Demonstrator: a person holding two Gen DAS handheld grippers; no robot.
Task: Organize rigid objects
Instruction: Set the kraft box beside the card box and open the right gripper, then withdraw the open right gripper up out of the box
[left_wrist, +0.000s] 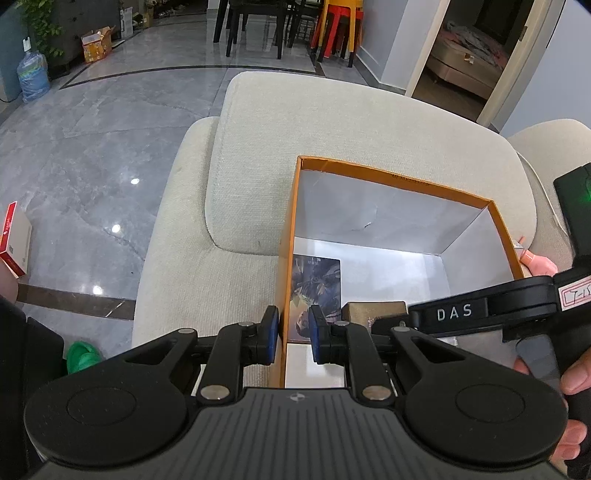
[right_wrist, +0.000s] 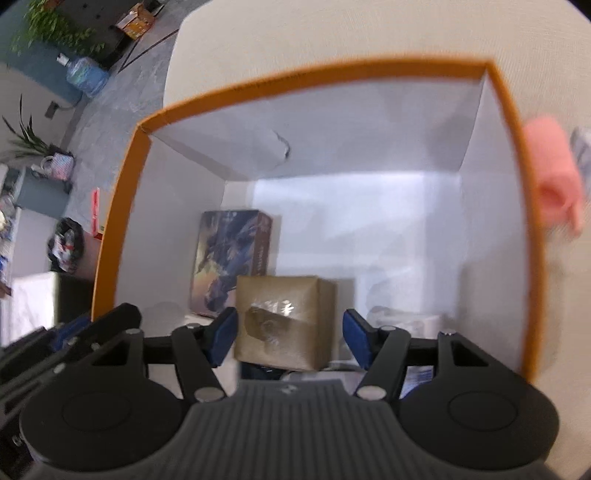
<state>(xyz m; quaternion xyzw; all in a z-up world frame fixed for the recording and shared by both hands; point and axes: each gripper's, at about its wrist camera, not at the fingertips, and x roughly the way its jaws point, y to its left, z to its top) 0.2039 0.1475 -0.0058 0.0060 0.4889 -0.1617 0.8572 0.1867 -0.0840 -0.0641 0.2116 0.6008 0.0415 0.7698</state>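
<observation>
Left wrist view looks down on an orange-rimmed cardboard box (left_wrist: 399, 181) with a white interior, sitting on a beige sofa cushion (left_wrist: 332, 122). The left gripper (left_wrist: 292, 334) straddles the box's near left wall: one blue pad (left_wrist: 271, 332) sits outside the wall and the other inside, close on either side of the cardboard, though whether they actually press it cannot be told. Inside the box, a flat box with dark illustrated artwork (left_wrist: 316, 291) lies on the floor against the left wall, and a small tan box (left_wrist: 373, 312) sits just to its right. The right gripper (left_wrist: 391, 325) reaches in from the right above the tan box, its arm marked "DAS". A pink object (left_wrist: 535, 260) peeks out beyond the box's right wall. Right wrist view, somewhat blurred, shows the orange box (right_wrist: 122, 206) from above, with the right gripper (right_wrist: 290, 341) spread wide around the tan box (right_wrist: 280, 325); both blue pads stand clear of its sides, with gaps showing. The illustrated box (right_wrist: 229, 258) lies behind and to the left of the tan one. The pink object (right_wrist: 554, 181) lies outside on the cushion (right_wrist: 332, 33).
</observation>
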